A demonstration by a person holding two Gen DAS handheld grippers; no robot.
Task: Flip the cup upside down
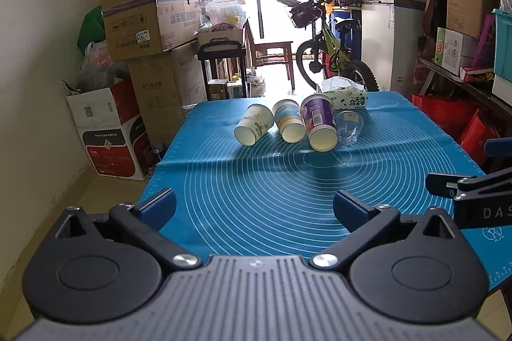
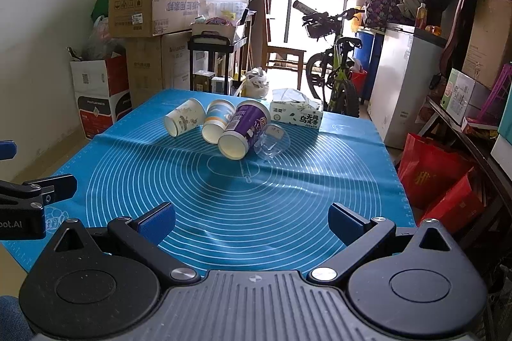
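Observation:
Several cups lie on their sides in a row on the far part of the blue mat [image 1: 256,181]: a white printed paper cup [image 1: 253,125], a blue-and-white paper cup [image 1: 288,125], a purple paper cup [image 1: 318,127] and a clear plastic cup [image 1: 349,127]. Their mouths face me. In the right wrist view they show as white cup [image 2: 184,121], blue-and-white cup [image 2: 217,121], purple cup [image 2: 244,130] and clear cup [image 2: 272,141]. My left gripper [image 1: 254,206] is open and empty over the near mat. My right gripper [image 2: 252,218] is open and empty, also well short of the cups.
A tissue box [image 1: 347,96] stands behind the cups at the mat's far edge. Cardboard boxes [image 1: 144,18] are stacked left of the table. A bicycle [image 1: 332,53] and a white freezer [image 1: 390,43] stand beyond; red bags [image 2: 435,181] sit right of the table.

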